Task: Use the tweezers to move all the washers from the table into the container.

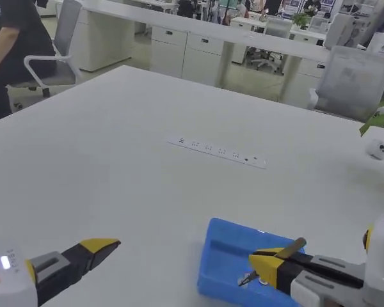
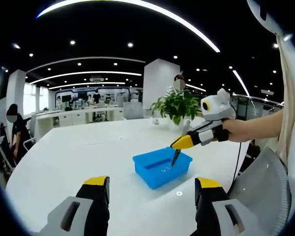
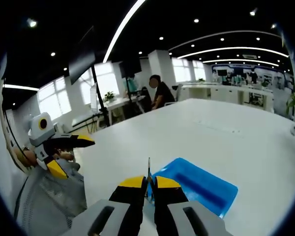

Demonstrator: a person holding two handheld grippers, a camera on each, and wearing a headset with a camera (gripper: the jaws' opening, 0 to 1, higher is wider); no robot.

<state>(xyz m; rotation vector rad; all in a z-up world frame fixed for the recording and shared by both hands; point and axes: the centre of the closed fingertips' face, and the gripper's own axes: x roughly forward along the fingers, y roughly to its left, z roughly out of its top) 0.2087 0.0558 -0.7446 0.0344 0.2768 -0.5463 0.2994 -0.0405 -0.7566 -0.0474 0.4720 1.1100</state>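
Deposit step: tweezers (image 2: 176, 157) tips inside the blue container (image 2: 152, 181), frame centre.
Right gripper (image 1: 264, 261) pinches the tweezers; left gripper (image 1: 109, 245) spread, empty. Next move, probably: pick the washer (image 2: 179, 193) on the table (image 2: 78, 152), lower centre.

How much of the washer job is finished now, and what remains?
Done: two washers lie in the blue container. In hand: the right tool holds the tweezers, tips down over the container; whether they carry anything is too small to tell. Left: at least one washer lies on the table beside the container. The left tool is open.
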